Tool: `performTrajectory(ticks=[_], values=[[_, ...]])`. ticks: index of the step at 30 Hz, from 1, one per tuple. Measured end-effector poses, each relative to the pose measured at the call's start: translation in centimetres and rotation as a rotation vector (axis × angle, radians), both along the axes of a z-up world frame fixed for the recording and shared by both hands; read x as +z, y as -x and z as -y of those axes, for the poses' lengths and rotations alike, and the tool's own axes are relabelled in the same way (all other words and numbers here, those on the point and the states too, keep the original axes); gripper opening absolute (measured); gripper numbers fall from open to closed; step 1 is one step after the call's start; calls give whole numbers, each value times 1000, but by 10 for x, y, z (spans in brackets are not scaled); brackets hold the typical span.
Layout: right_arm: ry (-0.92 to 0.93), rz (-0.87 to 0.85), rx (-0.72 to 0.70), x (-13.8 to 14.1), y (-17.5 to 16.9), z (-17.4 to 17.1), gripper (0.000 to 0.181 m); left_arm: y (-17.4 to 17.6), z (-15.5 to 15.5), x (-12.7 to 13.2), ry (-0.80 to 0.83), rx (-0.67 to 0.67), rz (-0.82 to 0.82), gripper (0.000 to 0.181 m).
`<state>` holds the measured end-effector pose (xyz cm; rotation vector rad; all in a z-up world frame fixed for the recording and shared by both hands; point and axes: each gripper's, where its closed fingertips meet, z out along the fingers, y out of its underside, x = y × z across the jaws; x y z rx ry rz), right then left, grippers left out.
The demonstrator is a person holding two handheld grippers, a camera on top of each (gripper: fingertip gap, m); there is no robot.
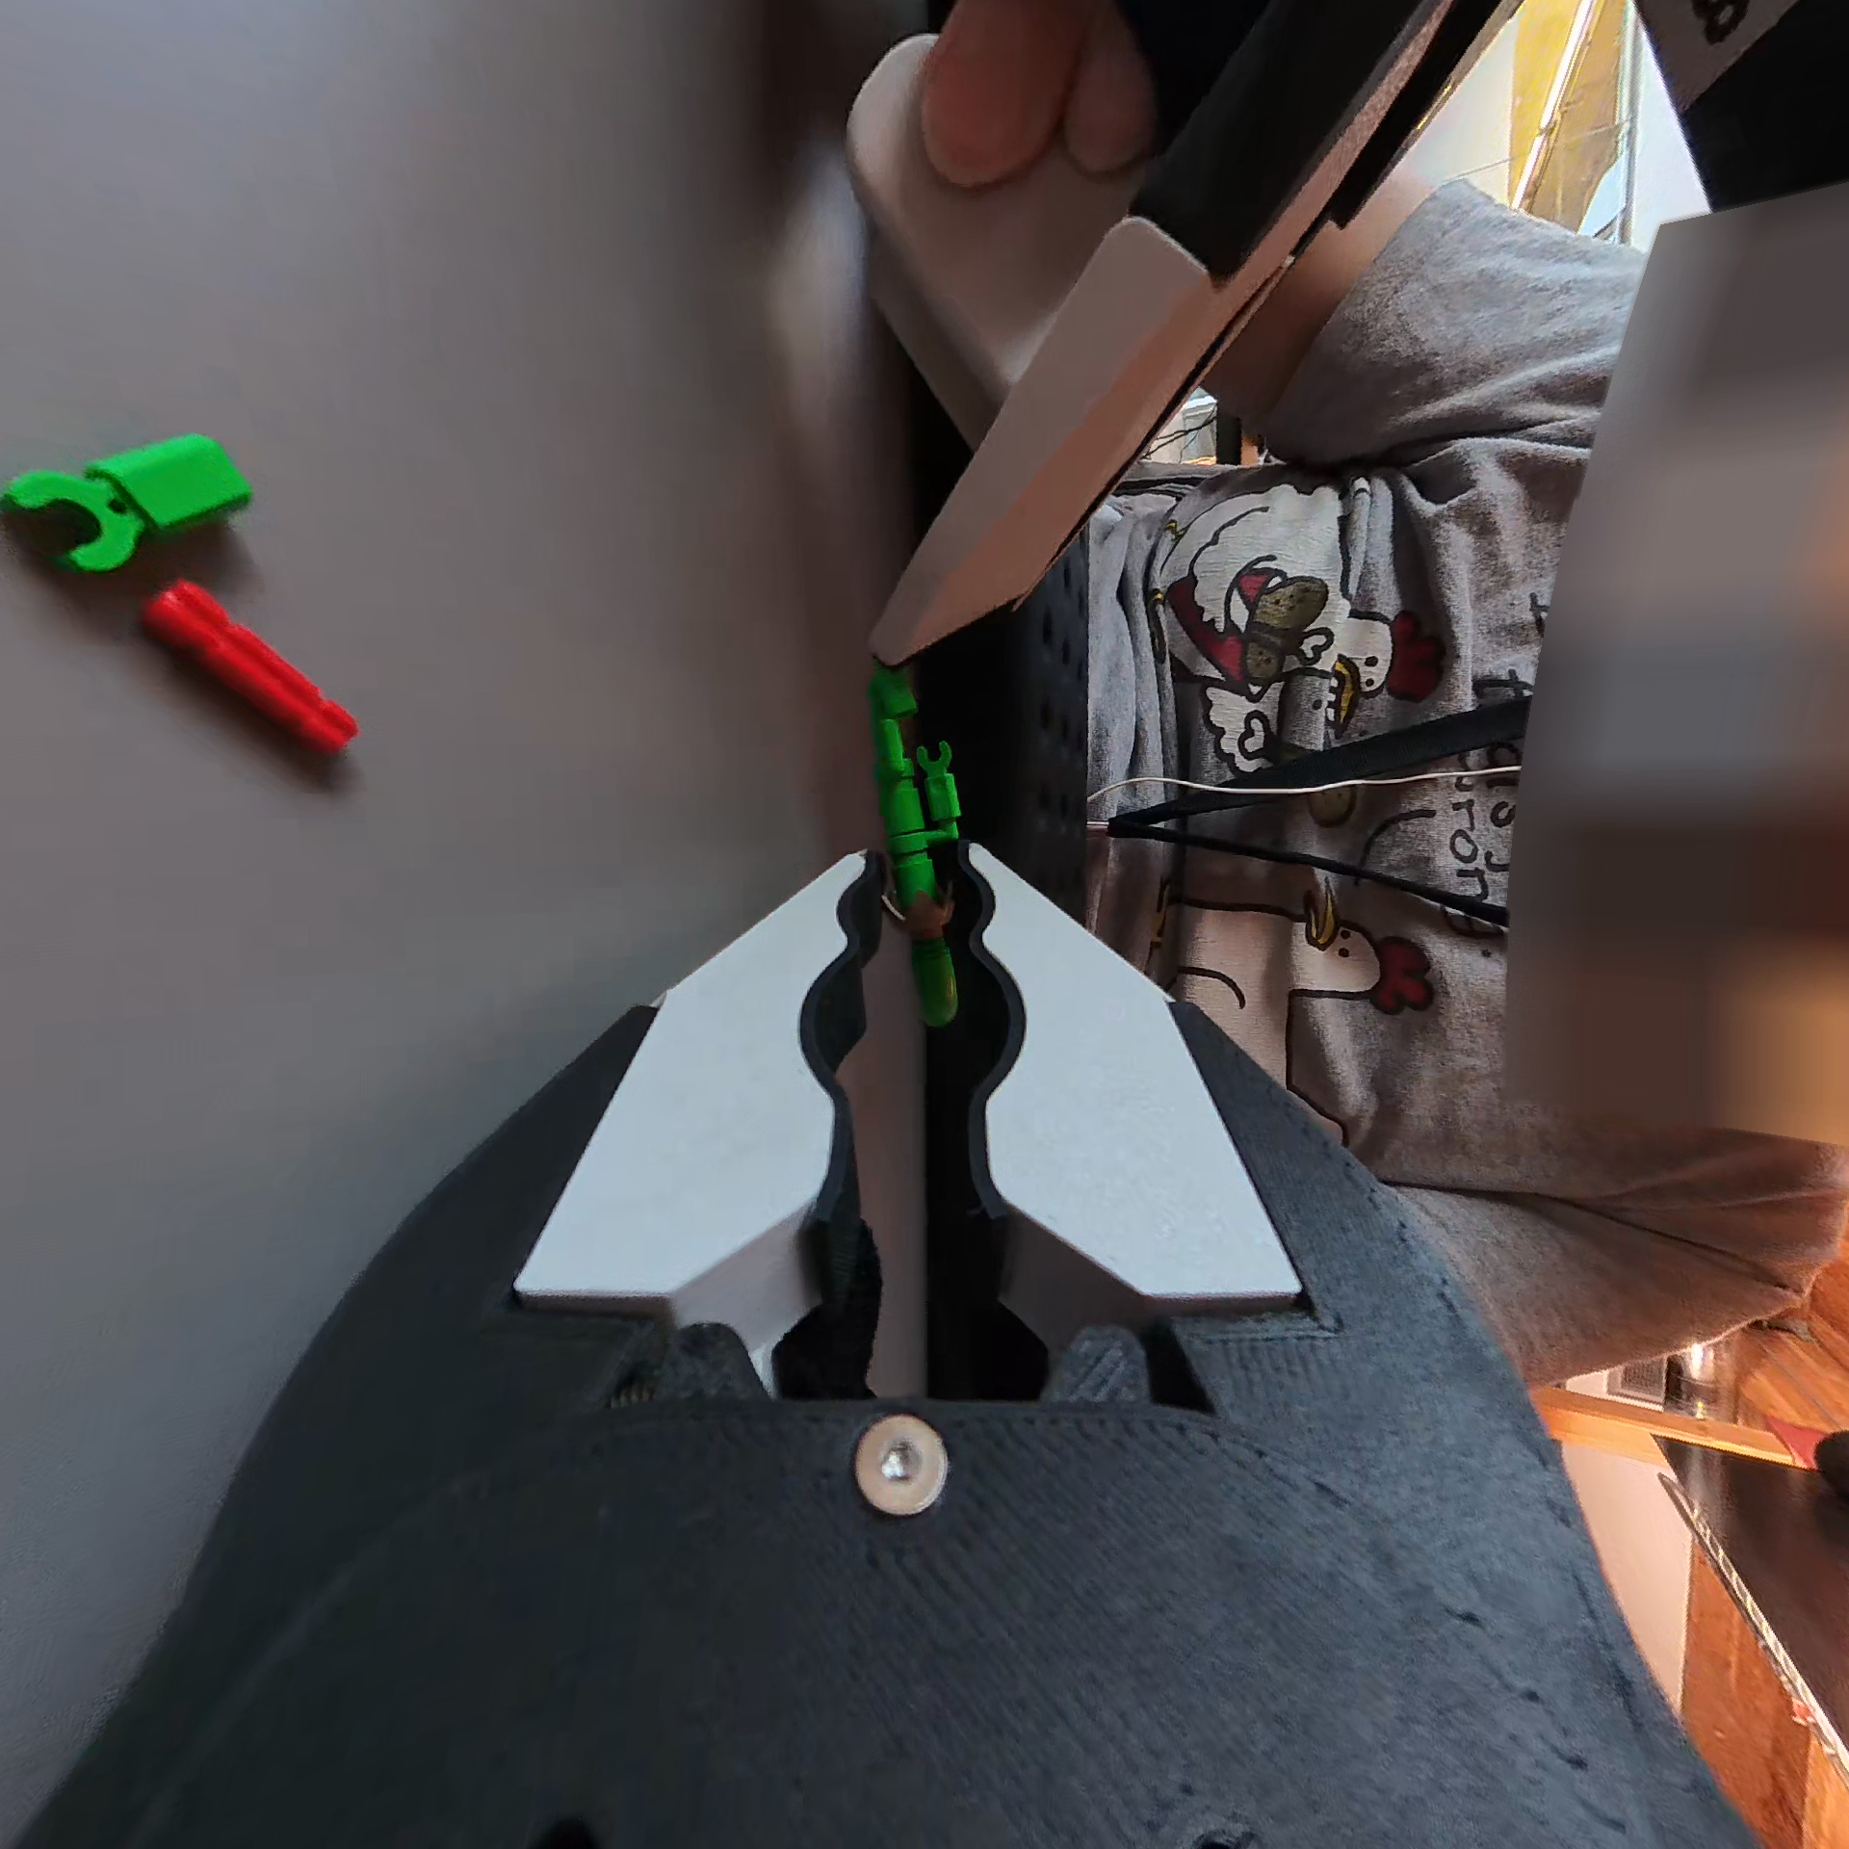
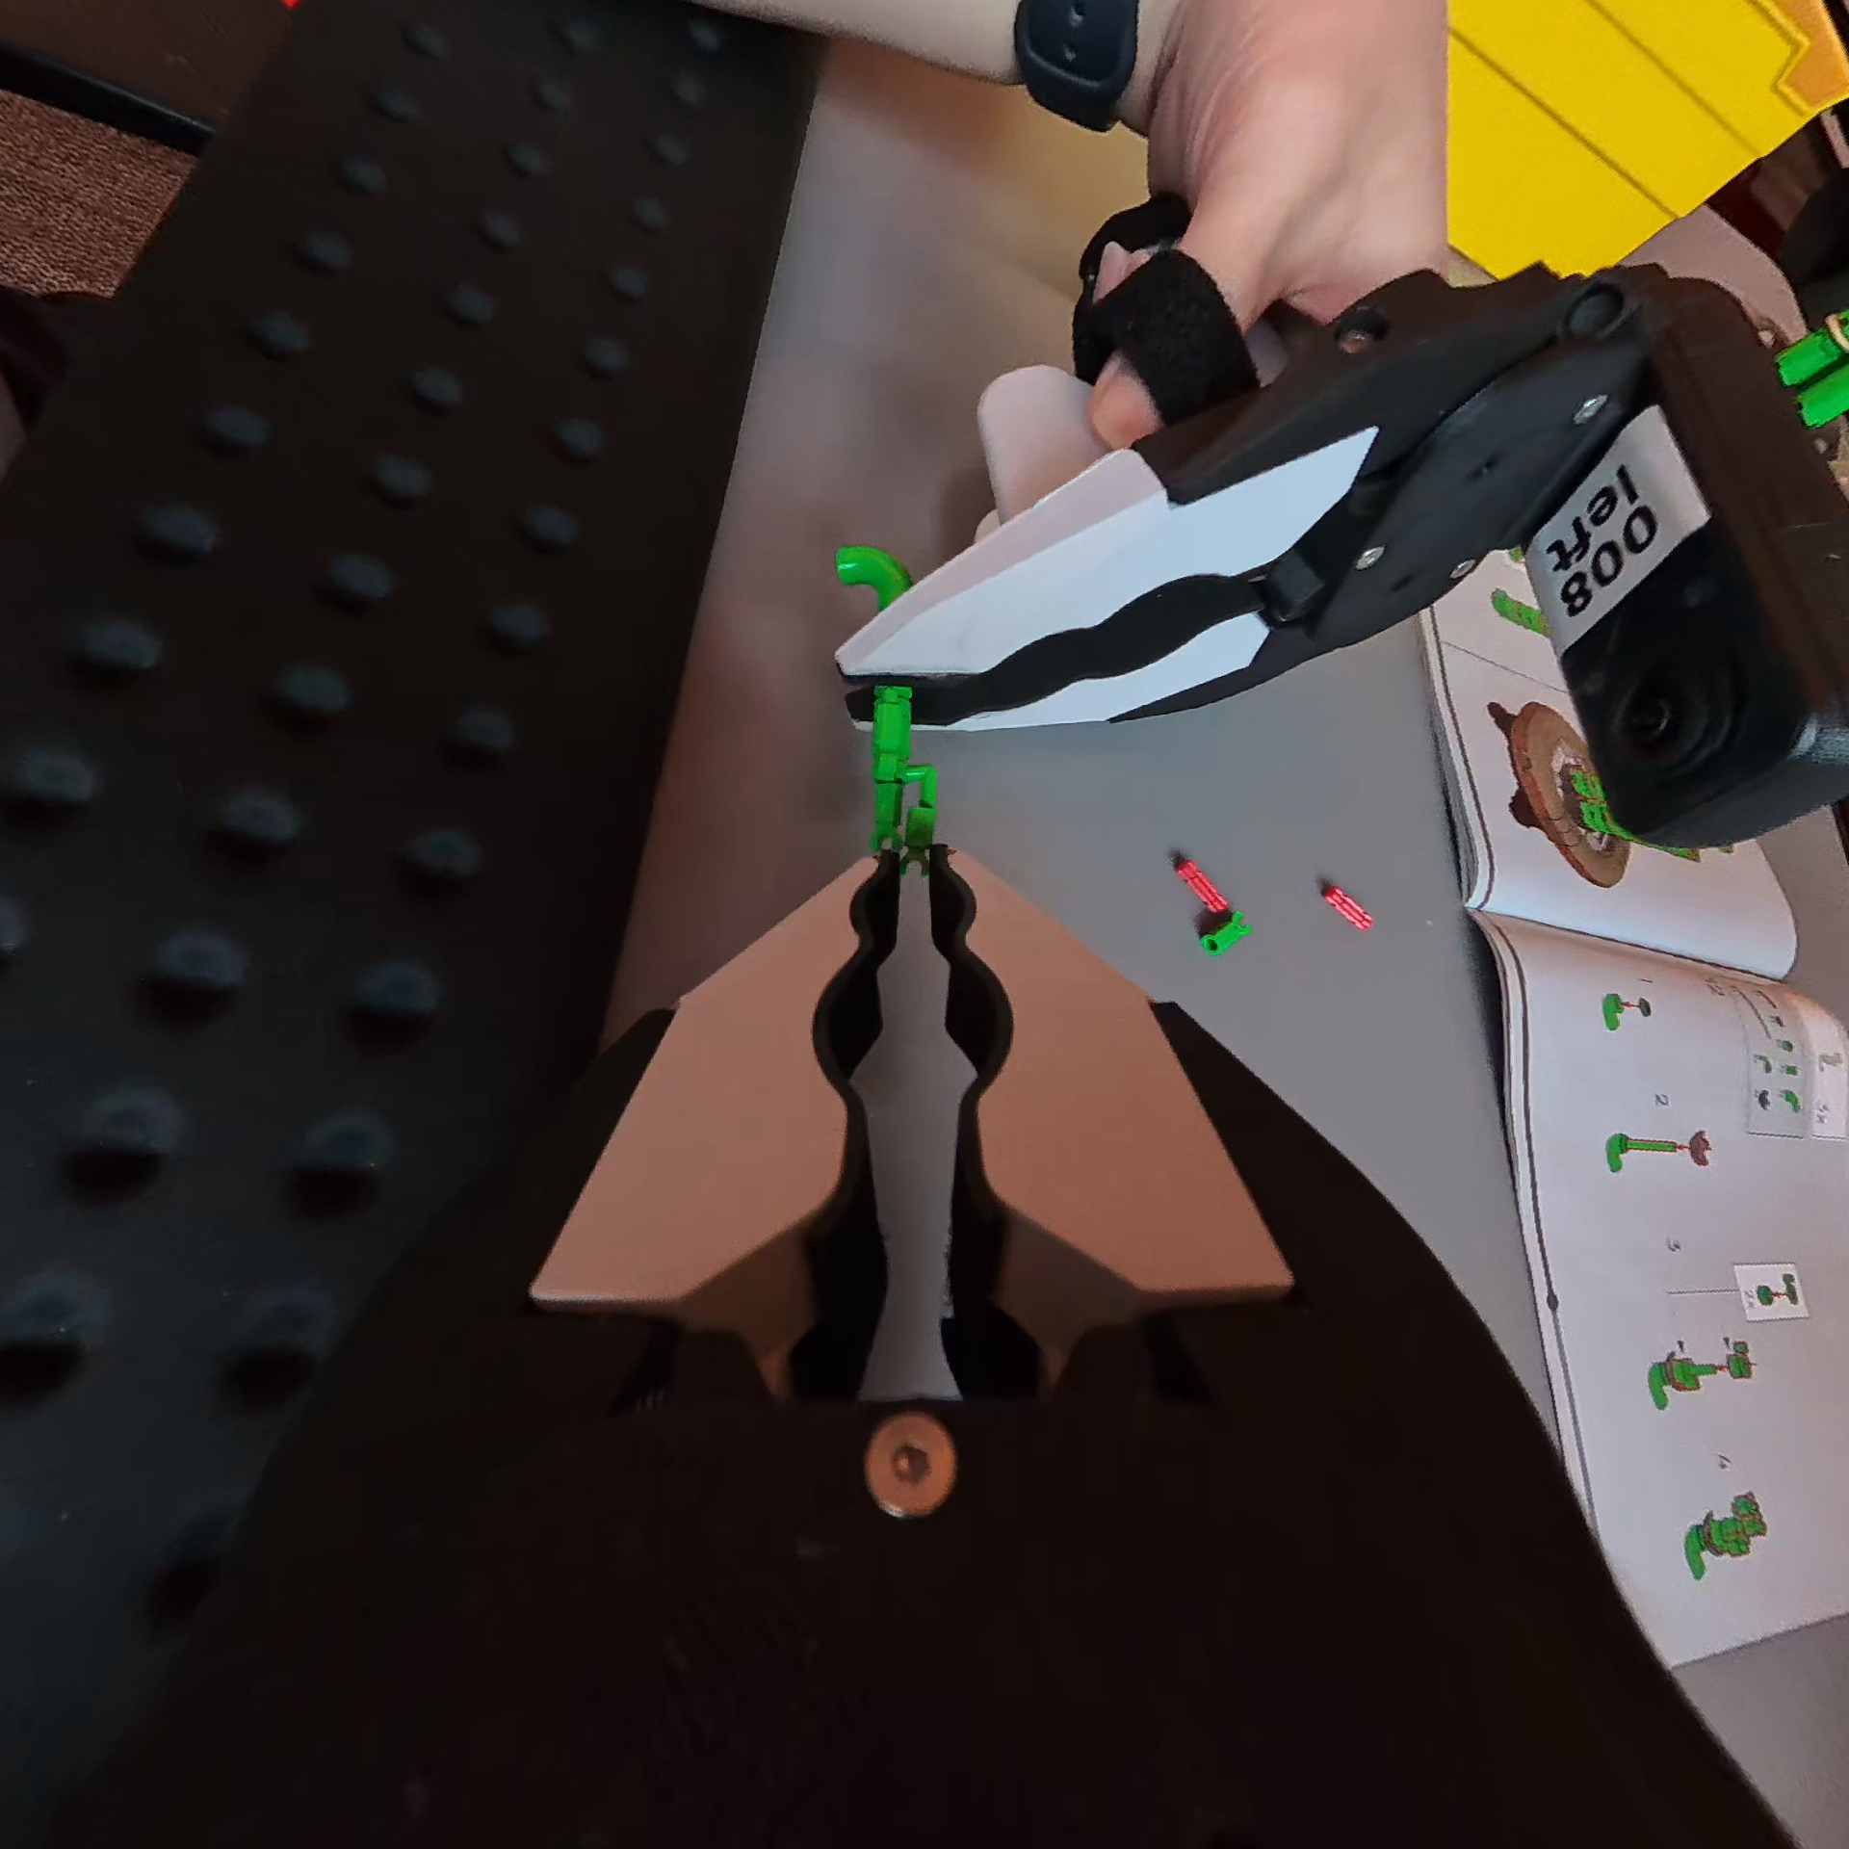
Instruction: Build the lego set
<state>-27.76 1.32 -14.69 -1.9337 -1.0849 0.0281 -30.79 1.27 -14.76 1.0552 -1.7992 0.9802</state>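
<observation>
The grey table (image 2: 1251, 760) has open surface around the loose parts, bounded at 9 o'clock in the right wrist view by a black studded mat (image 2: 350, 600) and at 3 to 4 o'clock by an open instruction booklet (image 2: 1651, 1251); a yellow box (image 2: 1601, 110) sits at 1 o'clock. No container holding parts is visible. The green lego stem (image 1: 910, 800) is held in the air between both tools, away from the table surface. In the left wrist view the left gripper (image 1: 915, 860) is pressed nearly together, pinching the lower end of the stem, whose rounded tip lies between the fingers toward 6 o'clock. The right gripper (image 1: 890, 655) comes down from 1 o'clock and its tip meets the top end of the stem. In the right wrist view the right gripper (image 2: 912, 858) has its jaws nearly together on the stem's clip end, with the left gripper (image 2: 860, 685) reaching in from 2 o'clock, a hand (image 2: 1291, 170) behind it. On the table, well apart from the stem at 9 o'clock in the left wrist view, lie a green clip piece (image 1: 130, 500) and just beside it a red pin (image 1: 250, 665); the right wrist view shows a second red pin (image 2: 1348, 905) at 3 o'clock
</observation>
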Motion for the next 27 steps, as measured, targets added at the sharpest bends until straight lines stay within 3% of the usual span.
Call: performTrajectory(ticks=[27], values=[[23,25,17,-4,1,5,5,3,8,-3,23,-28,-5,12]])
